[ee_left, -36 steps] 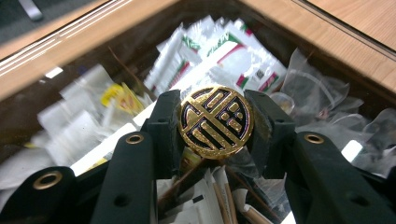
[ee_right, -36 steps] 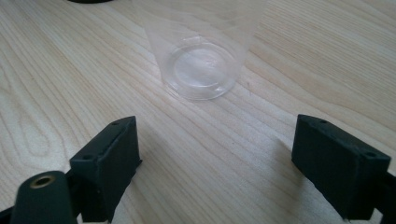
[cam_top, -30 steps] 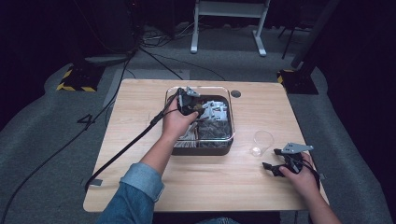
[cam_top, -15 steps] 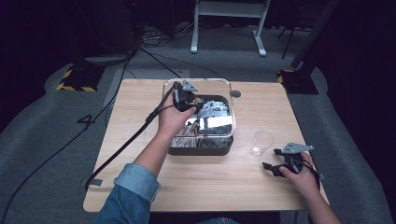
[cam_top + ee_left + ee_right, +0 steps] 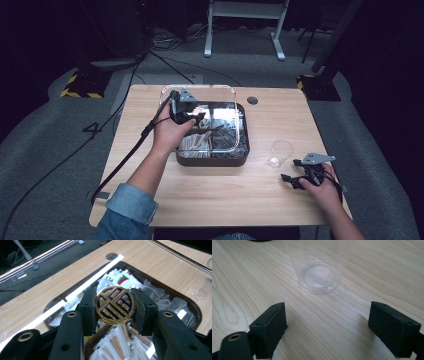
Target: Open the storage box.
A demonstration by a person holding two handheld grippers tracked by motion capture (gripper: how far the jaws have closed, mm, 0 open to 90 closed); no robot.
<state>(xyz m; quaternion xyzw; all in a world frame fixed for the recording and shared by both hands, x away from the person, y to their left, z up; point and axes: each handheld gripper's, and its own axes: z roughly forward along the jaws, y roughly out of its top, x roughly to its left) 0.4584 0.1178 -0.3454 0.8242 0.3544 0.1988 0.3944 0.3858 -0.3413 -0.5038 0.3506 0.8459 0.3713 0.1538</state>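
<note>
Item one: my left tool (image 5: 115,305), jaws clamped on a round gold-and-black knob (image 5: 115,305), one pad on each edge of the disc. In the high view this tool (image 5: 187,112) sits over the 9 o'clock half of the dark tray (image 5: 240,159).

Item two: a clear lid (image 5: 227,90), tilted above the tray, its far edge overhanging toward 12 o'clock.

Item three: tray contents, white packets (image 5: 117,275) and paper-wrapped sticks (image 5: 117,345), in separate compartments.

Item four: my right tool (image 5: 327,327), jaws standing wide apart with nothing between them, low over the worktop (image 5: 244,277) near its 4 o'clock corner.

Item five: a clear plastic cup (image 5: 320,277), upright, just beyond the right tool at 12 o'clock from its jaws, not touching them.
</note>
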